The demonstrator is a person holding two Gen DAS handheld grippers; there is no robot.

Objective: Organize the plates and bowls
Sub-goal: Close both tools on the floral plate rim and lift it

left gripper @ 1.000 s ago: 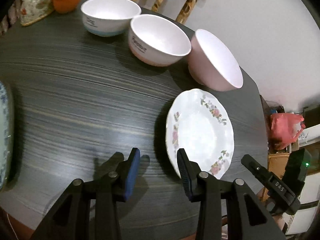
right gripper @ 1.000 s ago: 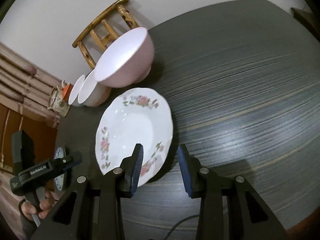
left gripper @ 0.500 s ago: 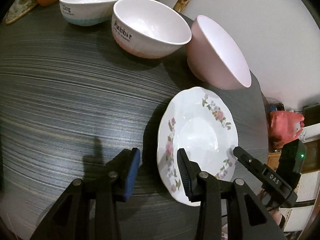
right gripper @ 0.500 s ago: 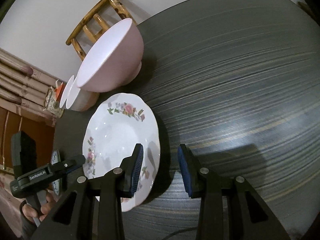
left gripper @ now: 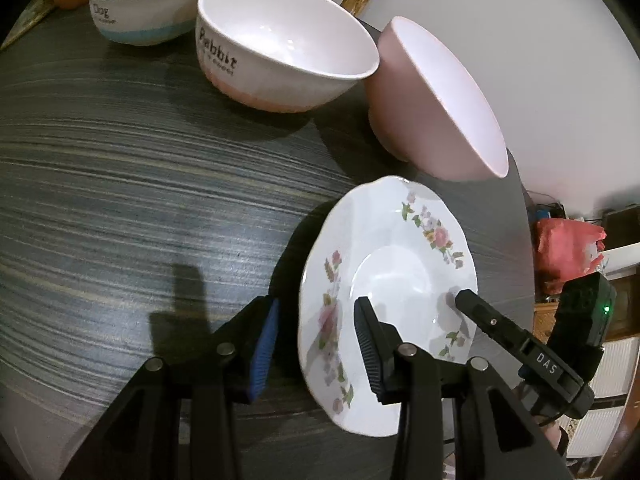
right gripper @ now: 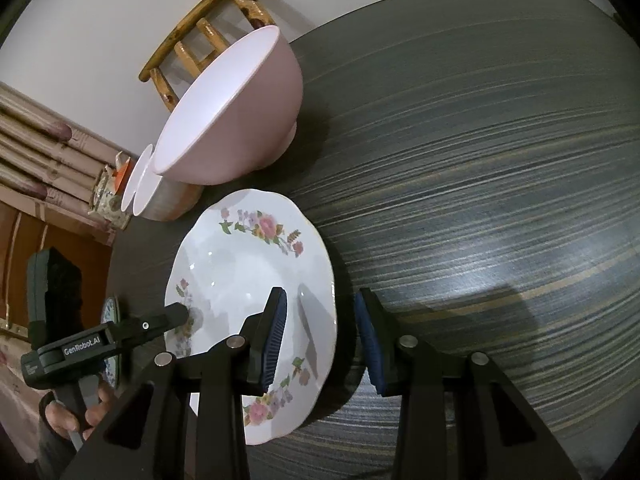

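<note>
1. Floral plate (left gripper: 400,280): white, scalloped rim, pink and purple flower sprays. Lies on the dark striped table (left gripper: 120,184), toward 5 o'clock in the left wrist view and at centre-left in the right wrist view (right gripper: 248,276).
2. Left gripper (left gripper: 316,336): jaws wide apart and straddling the plate's rim, 1 blue-padded finger over the table outside the rim, the other over the plate's inner face. Contact with the rim cannot be told. It also shows at 8 o'clock in the right wrist view (right gripper: 176,314), a finger tip over the plate's edge, with a person's hand (right gripper: 76,412) on its handle.
3. Right gripper (right gripper: 320,336): jaws wide, likewise astride the opposite rim, 1 finger above the plate, 1 above the table. Seen from the left wrist view at 4 o'clock (left gripper: 468,300).
4. Pink bowl (left gripper: 436,108): upright, just beyond the plate at 1 o'clock, close to the table's edge.
5. White bowl lettered "Rabbit" (left gripper: 280,44): pink base band, just beside the pink bowl at 12 o'clock; whether they touch is unclear.
6. White bowl with blue base band (left gripper: 152,0): at 11 o'clock, just beside item 5.
7. Wooden chair (right gripper: 208,28): behind the table, against a pale wall.
8. Red bag (left gripper: 568,248): off the table at 3 o'clock.
</note>
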